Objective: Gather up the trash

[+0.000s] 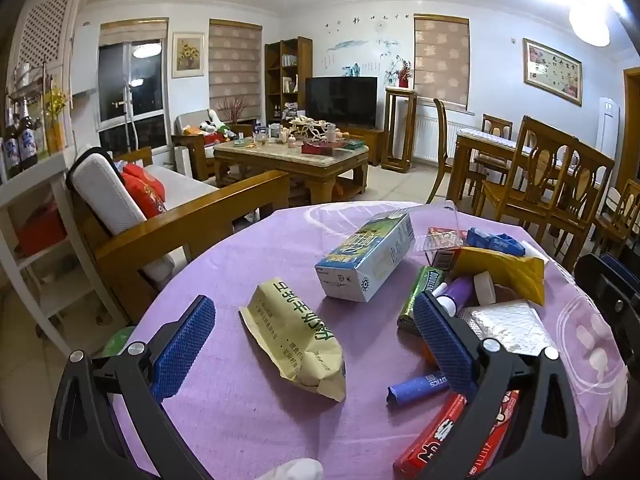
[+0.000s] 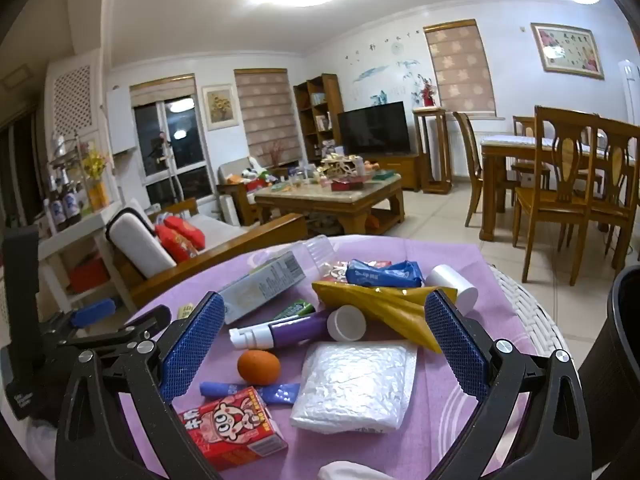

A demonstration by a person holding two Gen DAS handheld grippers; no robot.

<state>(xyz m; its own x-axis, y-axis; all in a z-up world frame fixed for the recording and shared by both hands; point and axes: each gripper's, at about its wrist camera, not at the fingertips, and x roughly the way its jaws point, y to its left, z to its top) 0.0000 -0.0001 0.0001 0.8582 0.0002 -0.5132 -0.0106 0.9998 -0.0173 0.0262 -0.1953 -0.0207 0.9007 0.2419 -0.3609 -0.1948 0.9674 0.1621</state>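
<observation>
Table: round table (image 1: 248,432) under a lilac cloth, wicker rim at its right edge.
Trash: crinkled tan paper bag (image 1: 298,344) near the middle; glossy milk carton (image 1: 366,262) beyond it; padded silver pouch (image 2: 354,384), orange ball (image 2: 259,367), purple tube (image 2: 280,330), red drink box (image 2: 234,424) crowded toward the near right edge.
Left gripper (image 1: 312,344): jaws spread wide, empty, straddling the bag.
Right gripper (image 2: 324,348): jaws spread wide, empty, over the pouch.
Bin: dark bin (image 2: 612,360) beside the table's right edge.

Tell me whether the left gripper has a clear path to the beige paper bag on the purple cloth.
Probably yes. The left gripper stands wide open and the beige paper bag lies flat between its fingers, nothing on top; the milk carton sits beyond it.
</observation>
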